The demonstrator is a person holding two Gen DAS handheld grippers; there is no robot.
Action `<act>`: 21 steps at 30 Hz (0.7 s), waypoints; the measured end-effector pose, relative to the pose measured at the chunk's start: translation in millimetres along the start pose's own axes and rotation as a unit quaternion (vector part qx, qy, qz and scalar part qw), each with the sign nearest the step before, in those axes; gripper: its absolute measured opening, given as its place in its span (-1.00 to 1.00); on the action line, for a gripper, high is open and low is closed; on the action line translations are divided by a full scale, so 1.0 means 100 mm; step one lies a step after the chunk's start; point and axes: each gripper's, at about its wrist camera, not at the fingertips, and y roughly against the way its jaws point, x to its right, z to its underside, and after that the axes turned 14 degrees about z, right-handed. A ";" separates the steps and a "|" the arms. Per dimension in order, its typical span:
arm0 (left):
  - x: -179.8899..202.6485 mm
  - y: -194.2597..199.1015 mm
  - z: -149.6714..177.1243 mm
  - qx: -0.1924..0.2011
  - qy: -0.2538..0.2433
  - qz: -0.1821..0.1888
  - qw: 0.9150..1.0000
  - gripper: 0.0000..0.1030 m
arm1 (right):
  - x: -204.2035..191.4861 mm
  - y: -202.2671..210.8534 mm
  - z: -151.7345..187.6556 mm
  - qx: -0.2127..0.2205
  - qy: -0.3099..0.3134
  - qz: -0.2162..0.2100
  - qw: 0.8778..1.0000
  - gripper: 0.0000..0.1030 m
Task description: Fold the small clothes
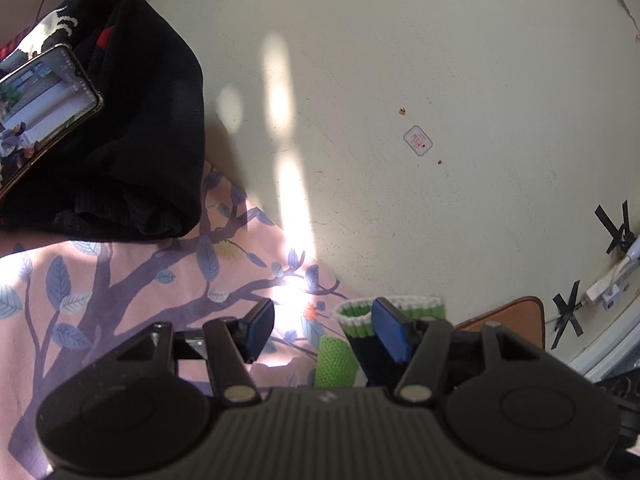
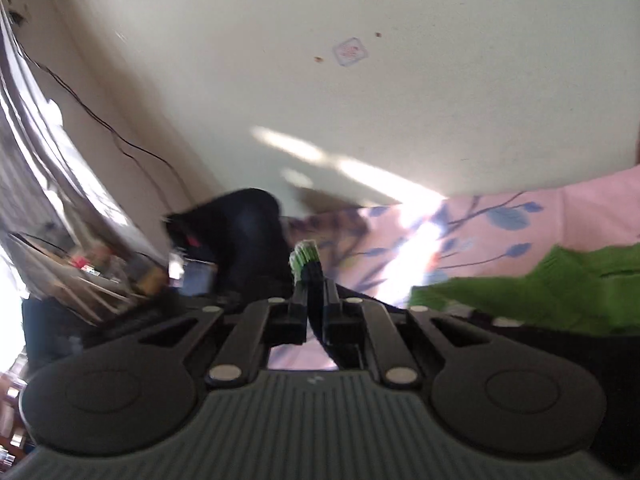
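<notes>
In the right wrist view, my right gripper (image 2: 314, 294) is shut on a small black sock (image 2: 310, 270). Its green and white ribbed cuff (image 2: 303, 254) sticks up past the fingertips. A green knit garment (image 2: 560, 292) lies to the right on the pink leaf-print bedsheet (image 2: 500, 220). In the left wrist view, my left gripper (image 1: 324, 318) stands open, with bare sheet between its blue pads (image 1: 256, 332). A black sock with a green and white cuff (image 1: 352, 314) lies beside and partly behind the right pad, and a green knit patch (image 1: 336, 360) sits below it.
A folded black garment (image 1: 152, 128) lies at the back left of the sheet (image 1: 120, 280), with a lit phone (image 1: 44, 108) on top. The cream wall (image 1: 400, 80) stands close behind. A brown pad (image 1: 508, 316) and a white plug with cables (image 1: 608, 288) are at the right.
</notes>
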 end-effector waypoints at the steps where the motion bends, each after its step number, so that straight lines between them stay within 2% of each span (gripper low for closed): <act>1: -0.01 0.02 -0.01 0.006 0.004 -0.004 1.000 0.07 | 0.03 0.00 0.01 -0.010 -0.015 -0.003 1.000 -0.81; 3: -0.05 0.04 -0.03 0.011 0.013 -0.009 1.000 0.07 | 0.16 0.01 0.04 -0.026 -0.055 0.001 0.998 -0.81; 4: -0.06 0.04 -0.04 0.011 0.016 -0.009 1.000 0.07 | 0.20 0.09 0.03 -0.018 -0.066 0.005 0.998 -0.81; 7: -0.06 0.01 -0.03 0.003 0.016 -0.008 1.000 0.07 | 0.28 0.51 -0.05 0.060 -0.062 0.029 0.996 -0.81; 10: -0.01 -0.02 0.01 -0.007 0.008 -0.001 1.000 0.07 | 0.38 0.96 0.00 0.128 -0.045 0.103 0.985 -0.81; 12: 0.04 -0.05 0.06 -0.020 0.000 0.009 1.000 0.10 | 0.45 1.16 0.14 0.147 -0.021 0.172 0.974 -0.81; 13: 0.07 -0.07 0.10 -0.028 -0.006 0.015 0.999 0.12 | 0.49 1.21 0.24 0.144 -0.007 0.211 0.967 -0.74; 15: 0.16 -0.15 0.20 -0.051 -0.025 0.029 0.998 0.15 | 0.59 1.24 0.42 0.108 0.018 0.257 0.960 -0.64; 17: 0.27 -0.23 0.33 -0.077 -0.050 0.042 0.995 0.16 | 0.70 1.33 0.56 0.092 0.024 0.283 0.954 -0.20; 21: 0.52 -0.48 0.60 -0.141 -0.095 0.062 0.983 0.18 | 1.01 1.75 0.52 0.163 -0.037 0.316 0.934 0.05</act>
